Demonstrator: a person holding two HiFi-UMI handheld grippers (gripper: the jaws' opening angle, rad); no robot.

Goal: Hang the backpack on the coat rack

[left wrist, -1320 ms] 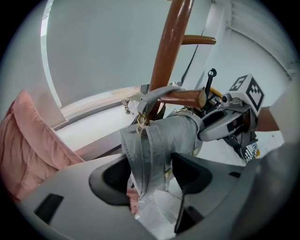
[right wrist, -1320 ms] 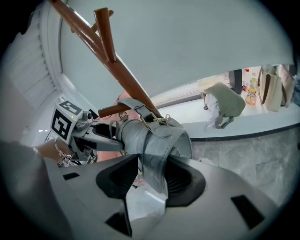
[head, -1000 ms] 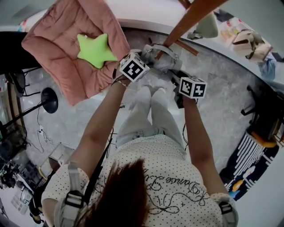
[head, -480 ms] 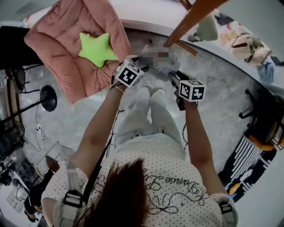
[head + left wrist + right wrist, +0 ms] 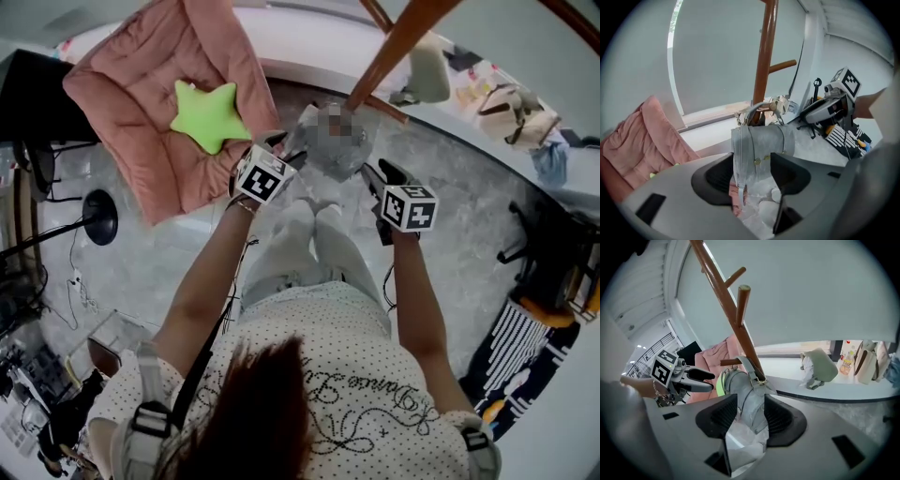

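Grey backpack [image 5: 757, 145], clamped by left gripper [image 5: 751, 176] (jaws just tightened) and right gripper [image 5: 751, 416], is raised nearer coat rack [image 5: 394, 47], upper centre; hanging pending.

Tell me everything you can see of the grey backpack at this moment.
The backpack is small and pale grey, of smooth leather-like material, with a zip seam, small gold-coloured studs, a buckled strap and a top handle. It hangs upright off the floor beside the coat rack pole. Its strap runs up along the pole, but whether it is hooked cannot be told. The left tool, whose jaws have just been closing, and the right tool each clamp its sides.
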